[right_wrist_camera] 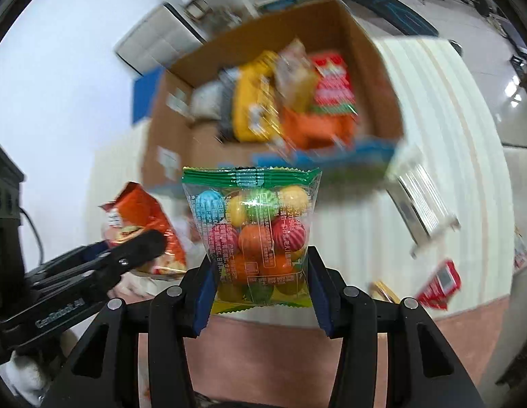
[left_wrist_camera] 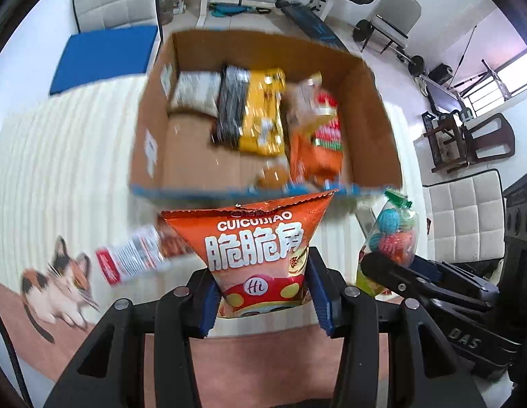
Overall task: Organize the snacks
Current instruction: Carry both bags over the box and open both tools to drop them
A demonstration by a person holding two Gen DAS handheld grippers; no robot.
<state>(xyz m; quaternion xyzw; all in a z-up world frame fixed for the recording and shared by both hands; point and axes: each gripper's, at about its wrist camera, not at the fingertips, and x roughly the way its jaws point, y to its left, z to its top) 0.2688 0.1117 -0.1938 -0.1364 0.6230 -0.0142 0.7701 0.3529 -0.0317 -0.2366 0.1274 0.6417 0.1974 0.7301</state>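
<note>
Inside cardboard box (left_wrist_camera: 358,108): snack packs (left_wrist_camera: 260,112); left fingers (left_wrist_camera: 209,309) pinching orange bag (left_wrist_camera: 260,248), right fingers (right_wrist_camera: 205,295) gumball bag (right_wrist_camera: 256,234).

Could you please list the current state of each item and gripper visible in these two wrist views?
Left gripper: shut on the orange chip bag, held above the mat.
Orange chip bag: sealed, upright between the jaws.
Right gripper: shut on the gumball packet.
Gumball packet: sealed, upright, lifted.
Cardboard box: open-topped, partly filled with snack packs.
Yellow pack: lying in the box.
Red-and-white packet: outside the box, blurred.
</note>
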